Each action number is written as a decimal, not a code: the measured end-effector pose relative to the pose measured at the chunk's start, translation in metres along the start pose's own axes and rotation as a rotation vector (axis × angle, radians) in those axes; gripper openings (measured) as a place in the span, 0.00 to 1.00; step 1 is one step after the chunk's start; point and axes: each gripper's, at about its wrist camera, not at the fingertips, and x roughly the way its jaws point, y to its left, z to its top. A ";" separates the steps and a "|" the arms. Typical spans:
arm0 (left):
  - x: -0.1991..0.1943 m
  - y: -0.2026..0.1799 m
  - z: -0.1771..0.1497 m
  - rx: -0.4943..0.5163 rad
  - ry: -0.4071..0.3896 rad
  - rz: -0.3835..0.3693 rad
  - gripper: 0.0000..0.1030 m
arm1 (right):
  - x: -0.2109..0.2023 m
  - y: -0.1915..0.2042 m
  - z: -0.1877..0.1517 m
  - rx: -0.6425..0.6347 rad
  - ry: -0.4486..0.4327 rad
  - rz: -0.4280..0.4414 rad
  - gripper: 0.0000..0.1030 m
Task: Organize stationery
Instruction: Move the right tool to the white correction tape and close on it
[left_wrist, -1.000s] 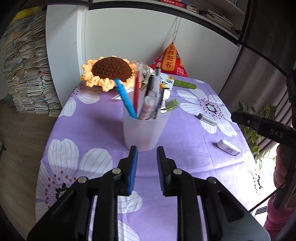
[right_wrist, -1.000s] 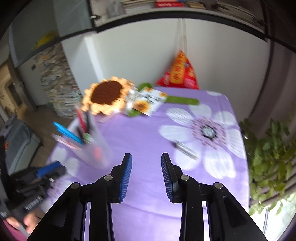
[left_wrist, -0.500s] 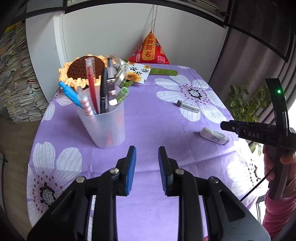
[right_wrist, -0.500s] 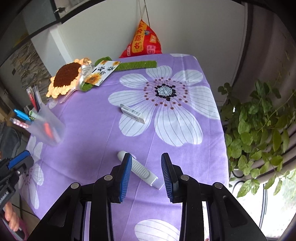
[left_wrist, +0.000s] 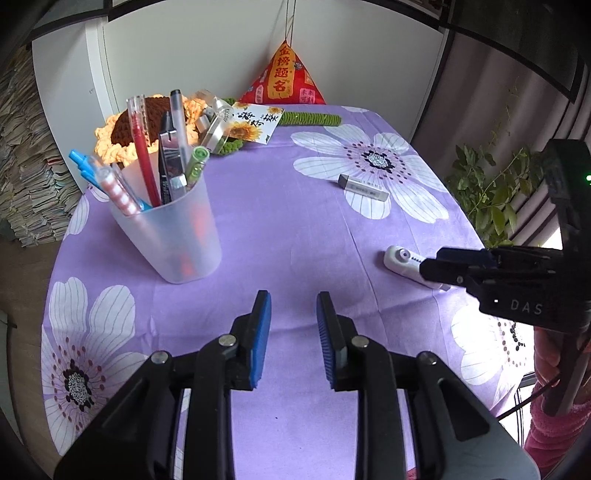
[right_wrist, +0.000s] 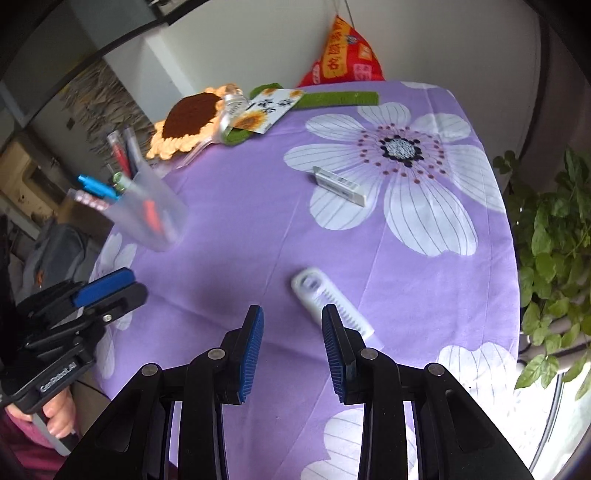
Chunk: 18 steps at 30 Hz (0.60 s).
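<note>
A translucent cup (left_wrist: 173, 236) full of pens stands on the purple flowered cloth; it also shows in the right wrist view (right_wrist: 151, 218). A white correction-tape dispenser (right_wrist: 328, 302) lies just ahead of my open, empty right gripper (right_wrist: 291, 347), by its right finger. In the left wrist view the dispenser (left_wrist: 402, 262) is partly hidden by the right gripper (left_wrist: 443, 267). A white eraser (right_wrist: 340, 184) lies further back on a flower print; it shows in the left wrist view (left_wrist: 364, 183) too. My left gripper (left_wrist: 293, 339) is open and empty, to the right of the cup.
A crocheted sunflower (right_wrist: 188, 122), a sunflower card (right_wrist: 269, 112), a green crocheted strip (right_wrist: 340, 99) and a red pyramid cushion (right_wrist: 343, 55) sit at the back. A leafy plant (right_wrist: 554, 251) stands past the table's right edge. Stacked papers (left_wrist: 22, 166) are at left.
My right gripper has come down closer to the correction-tape dispenser. My left gripper has swung right, away from the cup. Both stay open.
</note>
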 end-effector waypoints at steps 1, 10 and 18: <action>0.001 0.000 0.000 0.002 0.001 -0.001 0.22 | -0.003 0.002 0.000 -0.006 -0.018 -0.034 0.32; 0.006 0.003 -0.006 -0.002 0.016 -0.005 0.23 | 0.011 0.001 0.007 -0.102 -0.010 -0.099 0.54; 0.008 0.012 -0.005 -0.023 0.021 -0.002 0.23 | 0.041 0.024 0.017 -0.395 0.124 -0.143 0.54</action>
